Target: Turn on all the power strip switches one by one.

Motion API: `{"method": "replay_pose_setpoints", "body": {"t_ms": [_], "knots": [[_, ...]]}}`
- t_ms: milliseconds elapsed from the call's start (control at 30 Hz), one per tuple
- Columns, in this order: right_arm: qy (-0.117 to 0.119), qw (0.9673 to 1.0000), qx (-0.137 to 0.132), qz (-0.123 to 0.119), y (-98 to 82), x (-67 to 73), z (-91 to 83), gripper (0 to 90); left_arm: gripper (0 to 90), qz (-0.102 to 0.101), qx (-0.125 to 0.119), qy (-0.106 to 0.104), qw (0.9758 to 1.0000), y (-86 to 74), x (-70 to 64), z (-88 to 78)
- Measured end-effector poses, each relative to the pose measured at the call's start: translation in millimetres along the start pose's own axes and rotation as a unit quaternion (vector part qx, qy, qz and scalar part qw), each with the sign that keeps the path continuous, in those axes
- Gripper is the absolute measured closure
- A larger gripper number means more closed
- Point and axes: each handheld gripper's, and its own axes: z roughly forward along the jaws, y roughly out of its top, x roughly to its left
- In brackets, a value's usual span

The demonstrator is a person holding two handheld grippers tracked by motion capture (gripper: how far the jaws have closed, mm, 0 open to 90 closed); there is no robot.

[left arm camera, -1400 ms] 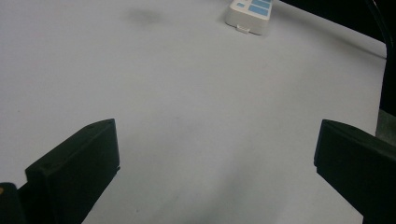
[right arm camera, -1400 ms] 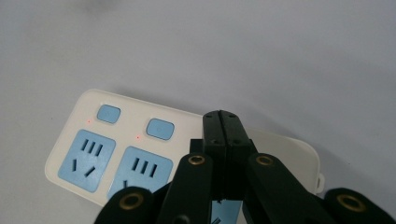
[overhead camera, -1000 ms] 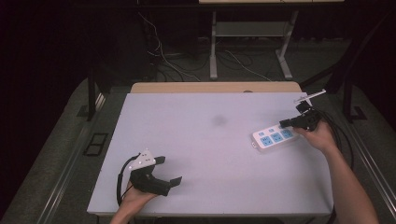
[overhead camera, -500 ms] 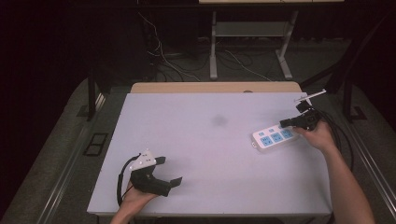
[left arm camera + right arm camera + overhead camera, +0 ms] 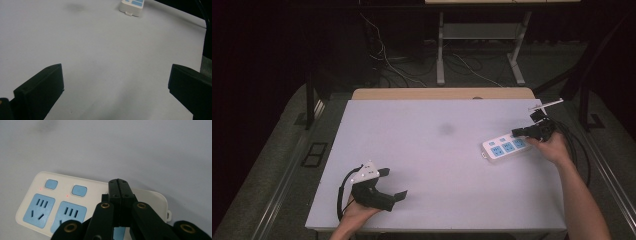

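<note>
No legible text — not even on power strip (image 5: 87, 202)

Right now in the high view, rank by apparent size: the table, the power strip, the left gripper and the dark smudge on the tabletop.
1. table, by far the largest.
2. left gripper, though it sits nearer the camera, so its lead over the strip is unsure.
3. power strip.
4. dark smudge, smallest.
</note>
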Motion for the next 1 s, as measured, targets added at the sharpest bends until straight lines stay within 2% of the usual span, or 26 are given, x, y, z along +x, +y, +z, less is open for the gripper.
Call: {"method": "replay_pose_setpoints", "body": {"t_ms": [100, 300, 500, 800, 1000], "knots": [[-0.002, 1.0, -0.004, 0.002, -1.0, 0.5, 0.2, 90.0, 0.0, 0.002, 0.001, 0.0, 1.0, 0.4, -0.3, -0.5], [-0.013, 0.9998, -0.004, -0.011, -1.7, 3.6, 0.8, 90.0, 0.0, 0.003, 0.001, 0.0, 1.0, 0.6, -1.5, 0.0], [-0.006, 1.0, -0.006, -0.004, -2.4, 1.7, 0.5, 90.0, 0.0, 0.0, -0.002, 0.002, 1.0, 0.4, -0.6, -1.6], [-0.027, 0.9996, -0.009, -0.007, -2.6, 7.7, 0.4, 90.0, 0.0, 0.002, -0.001, -0.002, 1.0, 0.7, 0.6, -0.9], [-0.022, 0.9997, -0.006, -0.003, -0.9, 12.1, -0.3, 89.7, 0.0, 0.0, -0.003, -0.003, 1.0, 1.0, 2.0, -2.0]]}}
